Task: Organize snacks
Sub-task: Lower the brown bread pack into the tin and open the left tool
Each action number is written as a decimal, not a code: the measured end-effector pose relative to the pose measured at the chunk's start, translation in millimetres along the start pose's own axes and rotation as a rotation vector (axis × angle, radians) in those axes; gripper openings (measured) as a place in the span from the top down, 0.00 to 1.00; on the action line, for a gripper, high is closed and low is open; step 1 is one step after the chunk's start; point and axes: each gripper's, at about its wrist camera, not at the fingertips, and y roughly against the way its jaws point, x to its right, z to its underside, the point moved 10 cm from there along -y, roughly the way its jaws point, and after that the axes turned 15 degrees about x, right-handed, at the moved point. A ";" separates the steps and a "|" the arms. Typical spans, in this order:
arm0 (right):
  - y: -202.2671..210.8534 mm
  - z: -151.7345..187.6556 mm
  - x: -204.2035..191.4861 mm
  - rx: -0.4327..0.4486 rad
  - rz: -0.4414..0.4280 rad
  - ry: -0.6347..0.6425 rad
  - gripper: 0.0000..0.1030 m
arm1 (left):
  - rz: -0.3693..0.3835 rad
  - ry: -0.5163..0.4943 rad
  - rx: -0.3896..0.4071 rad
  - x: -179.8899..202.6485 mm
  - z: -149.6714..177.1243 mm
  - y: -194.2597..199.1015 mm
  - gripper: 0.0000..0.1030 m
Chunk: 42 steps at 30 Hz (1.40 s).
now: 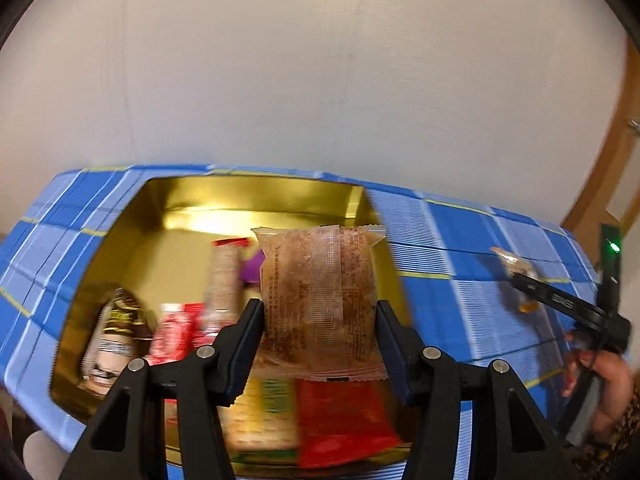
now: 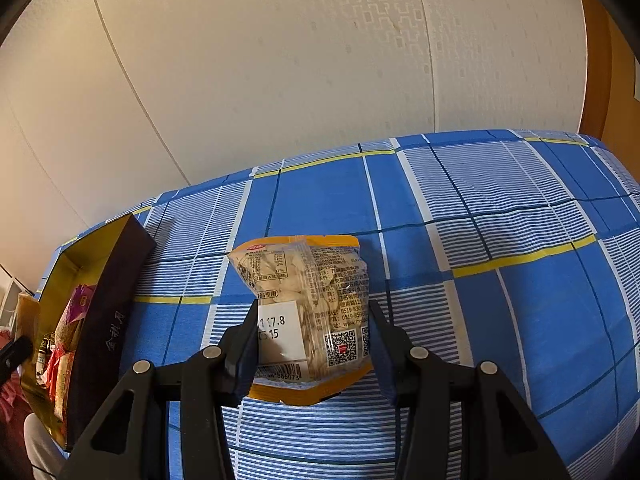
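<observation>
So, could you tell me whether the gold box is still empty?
No, the gold box already holds several snack packets.

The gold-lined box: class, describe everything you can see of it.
The gold-lined box is a shallow open box, shiny gold inside and dark outside, with pale characters on its side wall; it looks like card. It rests lidless on the blue checked cloth. Several wrapped snacks lie inside, among them a red packet. Above it, the left gripper holds a brownish clear-wrapped snack between its fingers.
</observation>
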 end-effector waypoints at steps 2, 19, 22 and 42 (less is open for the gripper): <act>-0.1 0.3 0.4 0.000 0.002 0.002 0.53 | -0.037 0.022 -0.022 -22.2 -0.3 -5.2 0.45; -2.2 1.4 0.2 -0.001 0.004 0.014 0.53 | -0.274 0.046 -0.148 -121.4 15.1 -51.2 0.43; -3.0 1.7 -1.0 -0.002 0.002 0.017 0.53 | -0.281 0.038 -0.129 -123.6 11.5 -50.2 0.36; 15.4 -6.6 -27.2 0.068 -0.075 0.020 0.53 | -0.267 -0.001 -0.067 -96.6 14.7 -21.3 0.36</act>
